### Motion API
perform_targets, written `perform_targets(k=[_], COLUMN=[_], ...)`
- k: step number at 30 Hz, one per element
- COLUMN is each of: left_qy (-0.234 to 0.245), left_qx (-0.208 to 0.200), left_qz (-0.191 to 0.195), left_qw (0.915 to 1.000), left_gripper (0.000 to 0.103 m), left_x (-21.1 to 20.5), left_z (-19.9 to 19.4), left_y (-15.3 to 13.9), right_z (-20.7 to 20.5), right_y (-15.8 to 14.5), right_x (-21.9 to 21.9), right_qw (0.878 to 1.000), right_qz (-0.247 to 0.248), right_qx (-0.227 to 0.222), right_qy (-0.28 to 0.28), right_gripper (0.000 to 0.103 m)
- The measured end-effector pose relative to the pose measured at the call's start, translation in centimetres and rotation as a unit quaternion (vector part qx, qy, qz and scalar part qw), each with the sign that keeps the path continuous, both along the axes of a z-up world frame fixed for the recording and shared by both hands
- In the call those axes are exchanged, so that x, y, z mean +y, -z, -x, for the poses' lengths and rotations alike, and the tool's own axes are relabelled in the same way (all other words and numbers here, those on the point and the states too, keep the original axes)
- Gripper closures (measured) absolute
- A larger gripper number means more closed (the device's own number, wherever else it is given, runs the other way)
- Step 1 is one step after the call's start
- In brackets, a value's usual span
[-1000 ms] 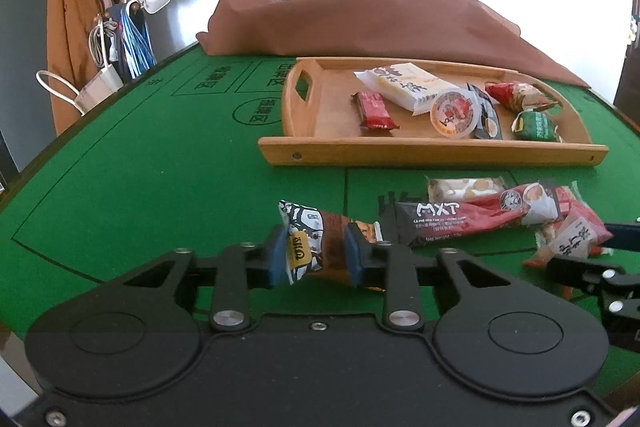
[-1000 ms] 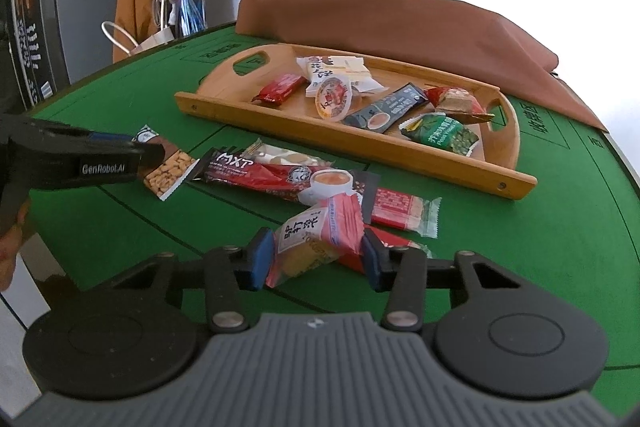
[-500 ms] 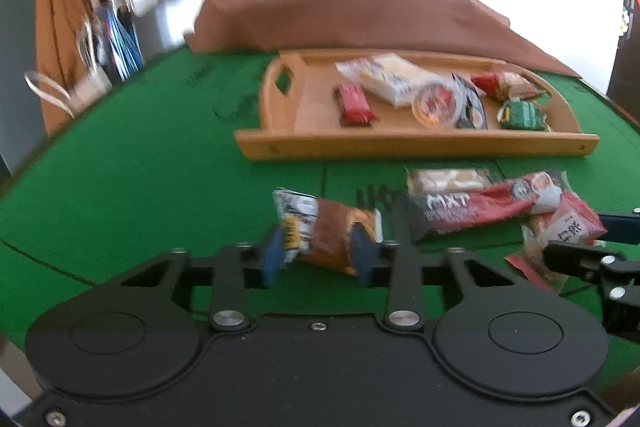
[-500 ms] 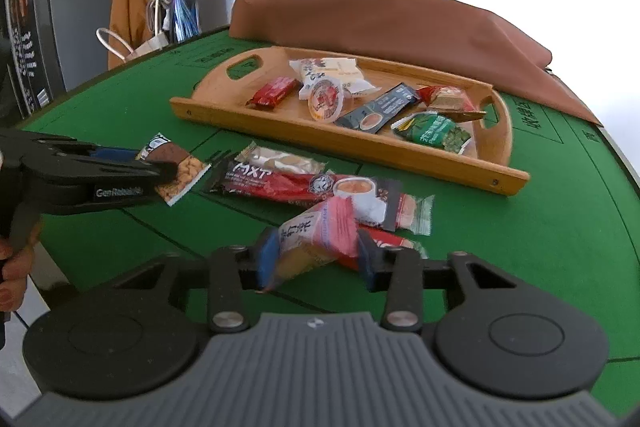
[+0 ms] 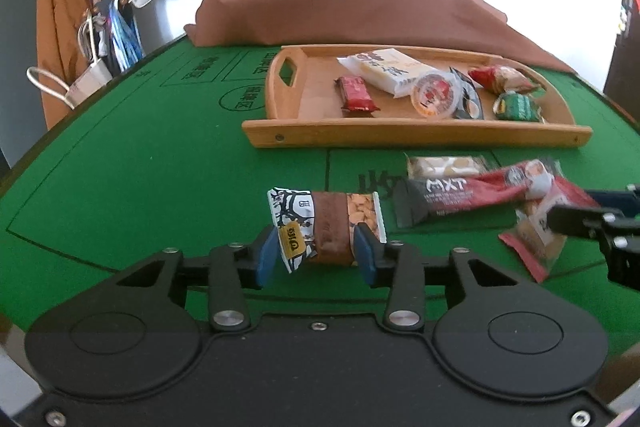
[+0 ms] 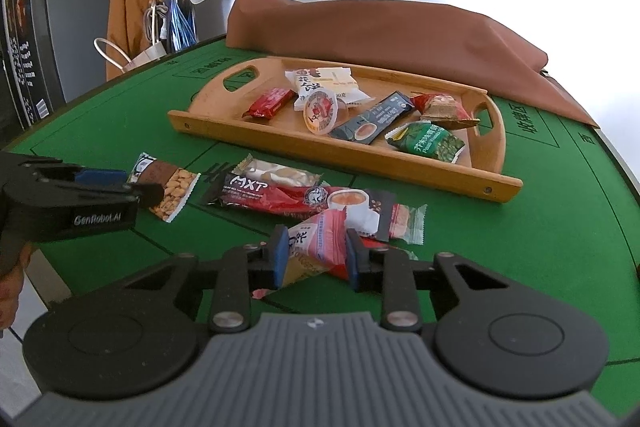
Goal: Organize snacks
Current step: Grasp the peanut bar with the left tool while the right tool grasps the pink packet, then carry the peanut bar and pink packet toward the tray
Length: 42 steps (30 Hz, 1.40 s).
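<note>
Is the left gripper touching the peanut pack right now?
Touching. In the left wrist view, both blue pads of the left gripper press against the sides of the peanut pack, with no gap visible on either side.

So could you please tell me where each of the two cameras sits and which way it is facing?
Left wrist: on the left gripper, looking along its blue-padded fingers over the green felt table toward the wooden tray; they grip a brown peanut packet.
Right wrist: on the right gripper, facing the same tray from further right, gripping a pink snack packet; the left gripper shows.
Shared: tray, MXT sachet, both packets.
</note>
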<state>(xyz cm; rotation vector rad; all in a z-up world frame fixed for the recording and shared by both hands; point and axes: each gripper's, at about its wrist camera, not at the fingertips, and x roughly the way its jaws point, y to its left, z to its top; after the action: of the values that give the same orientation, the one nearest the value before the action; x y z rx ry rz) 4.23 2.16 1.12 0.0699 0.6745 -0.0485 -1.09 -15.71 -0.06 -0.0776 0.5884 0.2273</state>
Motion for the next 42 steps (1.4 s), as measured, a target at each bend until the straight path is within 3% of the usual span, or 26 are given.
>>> perform_targets(k=[5, 7, 9, 11, 15, 19, 34, 40, 42], left_qy=[0.018, 0.023, 0.028, 0.027, 0.029, 0.026, 0.019, 0.024, 0.024], left_qx=[0.011, 0.003, 0.003, 0.007, 0.003, 0.009, -0.033, -0.032, -0.029], left_qz=[-0.011, -0.02, -0.004, 0.01, -0.012, 0.006, 0.012, 0.017, 0.018], left_qw=[0.9997, 0.9995, 0.9996, 0.9996, 0.9995, 0.9996, 0.9992, 0.9991, 0.9991], left_gripper=[0.022, 0.024, 0.044, 0.055, 0.056, 0.056, 0.056, 0.056, 0.056], left_x=[-0.9, -1.3, -1.4, -1.5, -2.2, -1.7, -0.7, -0.8, -0.9], left_z=[-0.1, -0.2, -0.3, -0.5, -0.2, -0.3, -1.0, -1.4, -1.5], left_y=[0.7, 0.9, 0.8, 0.7, 0.5, 0.1, -3.1, -3.2, -3.0], right_z=[0.0, 0.1, 0.1, 0.1, 0.2, 0.1, -0.7, 0.0, 0.4], right_y=[0.1, 0.1, 0.1, 0.1, 0.1, 0.0, -0.8, -0.5, -0.3], right_x=[0.0, 0.0, -0.1, -0.1, -0.2, -0.5, -1.3, -1.3, -1.1], right_qw=[1.0, 1.0, 1.0, 1.0, 1.0, 1.0, 0.999, 1.0, 0.999], right_qz=[0.002, 0.002, 0.001, 0.001, -0.003, -0.012, -0.029, -0.008, 0.003], right_qx=[-0.002, -0.002, -0.001, -0.001, -0.001, 0.002, 0.011, 0.022, 0.025], right_qy=[0.001, 0.001, 0.002, 0.003, 0.001, 0.0, 0.005, -0.016, -0.028], right_gripper=[0.066, 0.066, 0.066, 0.066, 0.067, 0.07, 0.078, 0.071, 0.062])
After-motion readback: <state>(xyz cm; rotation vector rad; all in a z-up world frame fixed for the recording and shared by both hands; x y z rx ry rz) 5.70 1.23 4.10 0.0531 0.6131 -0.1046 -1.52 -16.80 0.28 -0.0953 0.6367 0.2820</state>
